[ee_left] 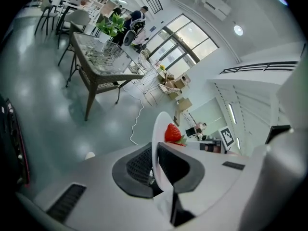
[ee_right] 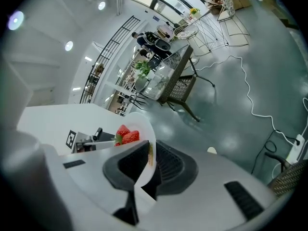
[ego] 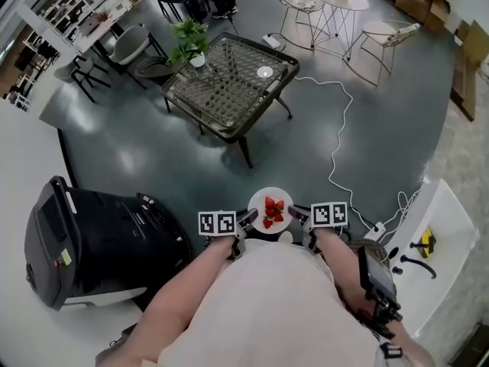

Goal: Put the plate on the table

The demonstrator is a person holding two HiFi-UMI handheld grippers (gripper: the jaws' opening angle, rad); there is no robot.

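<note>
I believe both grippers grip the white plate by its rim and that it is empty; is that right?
Not quite: the plate holds strawberries, as the head view shows. The left gripper and right gripper do grip its rim.

The small round thing [ego: 264, 72] on the wicker table [ego: 221, 98] is too small to identify.

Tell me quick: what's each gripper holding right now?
Left gripper: shut on the round white plate with red strawberries.
Right gripper: shut on that plate's opposite rim.
</note>
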